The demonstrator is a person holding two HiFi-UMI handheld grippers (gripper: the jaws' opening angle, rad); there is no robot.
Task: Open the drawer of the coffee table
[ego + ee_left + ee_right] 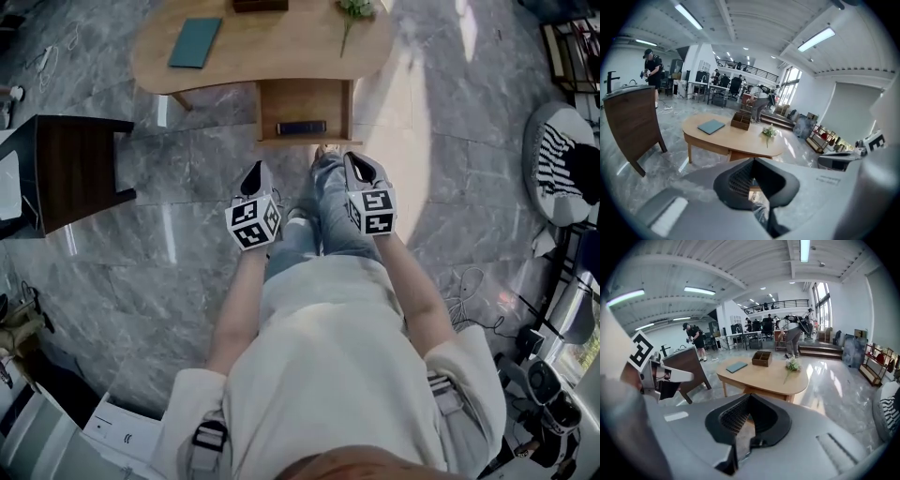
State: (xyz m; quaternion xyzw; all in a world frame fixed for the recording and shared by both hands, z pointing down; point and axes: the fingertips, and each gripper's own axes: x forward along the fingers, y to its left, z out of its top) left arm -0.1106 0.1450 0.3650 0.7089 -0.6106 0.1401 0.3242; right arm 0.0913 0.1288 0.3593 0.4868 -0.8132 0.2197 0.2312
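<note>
The light wooden coffee table [272, 56] stands at the top of the head view, and it shows ahead of both gripper views [726, 138] [764, 376]. Its drawer [302, 101] is pulled out toward me, with a dark flat object [301, 127] lying at its front. My left gripper [253, 175] and right gripper [357, 166] hang side by side above my legs, short of the drawer and touching nothing. Both are shut and empty, with the jaws together in the left gripper view [757, 187] and the right gripper view [747, 427].
On the tabletop lie a teal book [195, 42], a wooden organiser box [261, 5] and a sprig of flowers [354, 11]. A dark wooden cabinet [70, 169] stands at the left. A striped round cushion [562, 164] and cables lie on the marble floor at the right.
</note>
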